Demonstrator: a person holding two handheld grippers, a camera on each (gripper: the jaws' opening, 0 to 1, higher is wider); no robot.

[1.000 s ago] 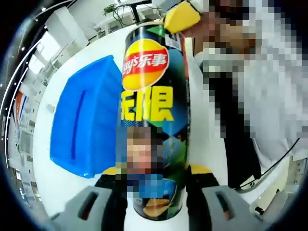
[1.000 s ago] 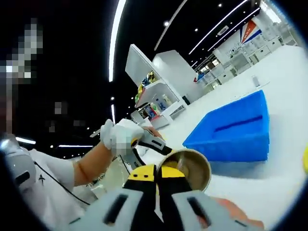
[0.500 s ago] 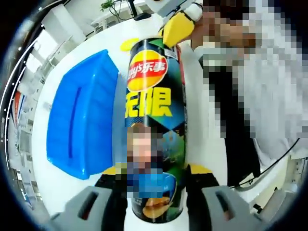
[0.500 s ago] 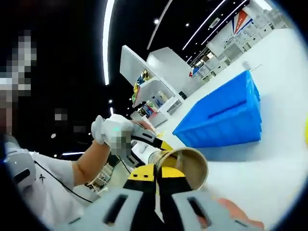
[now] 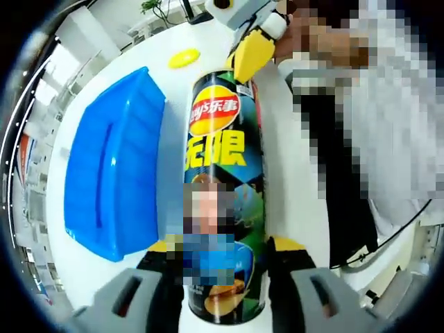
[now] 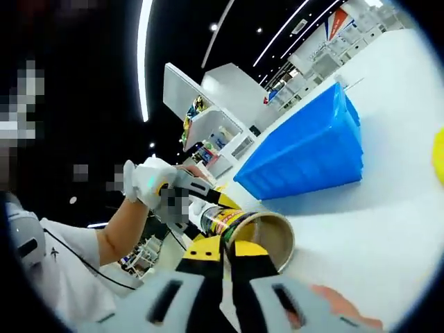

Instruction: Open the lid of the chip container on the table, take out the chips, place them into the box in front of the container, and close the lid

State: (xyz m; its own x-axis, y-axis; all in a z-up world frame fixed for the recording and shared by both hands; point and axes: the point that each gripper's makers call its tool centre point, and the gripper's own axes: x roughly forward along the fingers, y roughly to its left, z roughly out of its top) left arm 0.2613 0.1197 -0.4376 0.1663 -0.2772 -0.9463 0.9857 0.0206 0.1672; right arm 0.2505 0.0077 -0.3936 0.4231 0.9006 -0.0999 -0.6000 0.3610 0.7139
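A tall dark chip can (image 5: 222, 187) with a red and yellow logo lies along my left gripper (image 5: 222, 253), which is shut on its lower end. Its open mouth (image 6: 262, 234) faces the right gripper view, tilted toward the table. My right gripper (image 6: 225, 251) has its yellow-tipped jaws pressed together right at the can's rim; whether anything is between them is hidden. That gripper's yellow jaw (image 5: 251, 54) shows at the can's far end. The blue box (image 5: 111, 173) sits beside the can. The yellow lid (image 5: 184, 57) lies loose on the table beyond it.
The white table (image 6: 374, 229) spreads under everything. The blue box (image 6: 305, 152) stands past the can, with the yellow lid (image 6: 438, 156) at the right edge. A person's gloved hand (image 6: 146, 180) holds the other gripper; their white sleeve (image 5: 388, 139) is close on the right.
The can has tipped further over, so its label now shows in the right gripper view. The yellow lid has come into the left gripper view. Both grippers keep their hold and place.
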